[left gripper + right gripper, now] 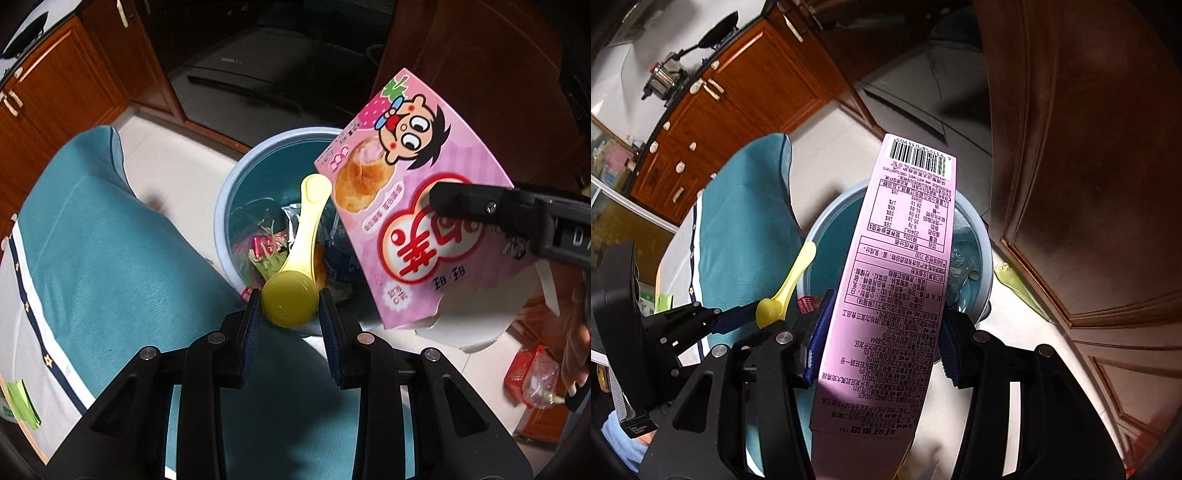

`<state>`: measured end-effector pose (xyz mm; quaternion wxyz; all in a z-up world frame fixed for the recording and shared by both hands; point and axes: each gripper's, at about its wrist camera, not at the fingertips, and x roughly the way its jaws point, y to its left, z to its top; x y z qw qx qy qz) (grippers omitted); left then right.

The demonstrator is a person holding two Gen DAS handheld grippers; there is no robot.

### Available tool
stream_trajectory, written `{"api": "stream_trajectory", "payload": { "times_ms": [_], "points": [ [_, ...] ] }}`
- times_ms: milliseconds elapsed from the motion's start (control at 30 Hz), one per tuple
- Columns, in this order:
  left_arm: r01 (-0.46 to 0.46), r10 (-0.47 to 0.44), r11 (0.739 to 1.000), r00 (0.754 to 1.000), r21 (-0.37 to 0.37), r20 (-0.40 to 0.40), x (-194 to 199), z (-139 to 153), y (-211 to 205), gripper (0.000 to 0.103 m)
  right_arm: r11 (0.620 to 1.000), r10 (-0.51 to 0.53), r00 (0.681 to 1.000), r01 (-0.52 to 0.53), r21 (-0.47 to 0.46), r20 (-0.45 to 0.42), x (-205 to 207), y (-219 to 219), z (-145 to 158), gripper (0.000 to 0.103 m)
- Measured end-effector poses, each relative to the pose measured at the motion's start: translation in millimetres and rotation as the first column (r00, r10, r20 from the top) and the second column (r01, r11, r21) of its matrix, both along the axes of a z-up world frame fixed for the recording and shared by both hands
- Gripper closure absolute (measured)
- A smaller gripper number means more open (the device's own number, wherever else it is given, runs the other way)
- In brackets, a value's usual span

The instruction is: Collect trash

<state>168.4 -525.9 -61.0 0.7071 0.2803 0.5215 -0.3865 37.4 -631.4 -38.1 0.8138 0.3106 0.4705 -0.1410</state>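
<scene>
Nearest the left wrist camera, the left claw (290, 306) is closed on the round bowl of a yellow plastic measuring spoon (295, 258), its blue pads pressing the bowl from both sides, and the spoon's long axis runs straight forward from the claw so that the handle tip hangs over the round pale-blue plastic waste bin (236, 192). Taking that bin as the landmark, the spoon sits above its near rim, handle reaching in over the opening, where wrappers and green scraps already lie. The right claw (879, 339) grips a flat pink cardboard snack box (897, 295) across its narrow printed side; the box's long axis also points forward, its barcode end reaching out above the bin's mouth, and in the left view its cartoon face stands over the bin's right rim. Both claws point steeply down at the bin, side by side, the left one just left of the box. By my reading both pieces of trash are already over the bin, so letting go is what remains; the spoon looks the more centred, while the box overhangs the rim and might tip outward. Left of the bin lies a teal fabric cushion (103, 240), and beyond the bin brown wooden cabinets (62, 92).
</scene>
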Motion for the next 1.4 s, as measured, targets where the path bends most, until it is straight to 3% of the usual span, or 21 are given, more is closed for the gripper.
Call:
{"api": "stream_trajectory", "payload": {
  "times_ms": [133,167,200,233,267,433,767,1100,1233,1267,1333,1400],
  "points": [
    [-0.023,0.024,1.000,0.999,0.009,-0.032,8,-4,-4,0.070,1.000,0.016,1.000,-0.015,0.024,-0.012,15,-4,-5,0.051],
    [-0.027,0.028,1.000,0.999,0.012,-0.042,10,-5,-6,0.068,0.999,0.016,1.000,-0.016,0.033,-0.012,17,-5,-6,0.044],
    [-0.031,0.032,0.999,0.998,0.017,-0.048,12,-6,-7,0.055,0.999,0.016,1.000,-0.016,0.045,-0.006,19,-6,-7,0.035],
    [-0.034,0.035,0.999,0.999,0.018,-0.041,4,-5,1,0.041,0.998,0.011,1.000,-0.011,0.061,-0.002,20,-8,-8,0.019],
    [-0.037,0.037,0.999,0.999,0.022,-0.020,3,-4,2,0.038,0.998,0.001,1.000,-0.001,0.068,0.001,20,-9,-8,0.016],
    [-0.036,0.037,0.998,0.999,0.054,-0.021,0,-7,6,0.035,0.992,-0.036,0.999,0.039,0.117,-0.025,14,-13,-15,0.008],
    [-0.024,0.024,0.998,1.000,0.063,-0.008,-4,-5,11,0.035,0.984,-0.080,0.994,0.090,0.152,-0.071,1,-11,-28,0.007],
    [-0.025,0.025,1.000,1.000,0.018,0.004,-12,14,22,0.035,0.988,-0.083,0.994,0.091,0.121,-0.065,-11,3,-3,0.007],
    [-0.035,0.036,0.999,0.999,-0.010,0.025,-18,29,35,0.034,0.990,-0.089,0.996,0.091,0.108,-0.025,-26,15,14,0.007],
    [-0.039,0.040,0.999,0.999,-0.016,0.032,-20,33,40,0.033,0.991,-0.088,0.996,0.090,0.104,-0.018,-29,19,18,0.007],
    [-0.042,0.043,0.999,0.998,-0.025,0.051,-23,41,50,0.019,0.993,-0.086,0.996,0.086,0.084,-0.007,-35,29,25,0.007],
    [-0.043,0.046,0.998,0.995,-0.043,0.088,-29,50,59,0.018,0.996,-0.074,0.997,0.073,0.052,0.009,-39,39,33,0.007]
  ]
}}
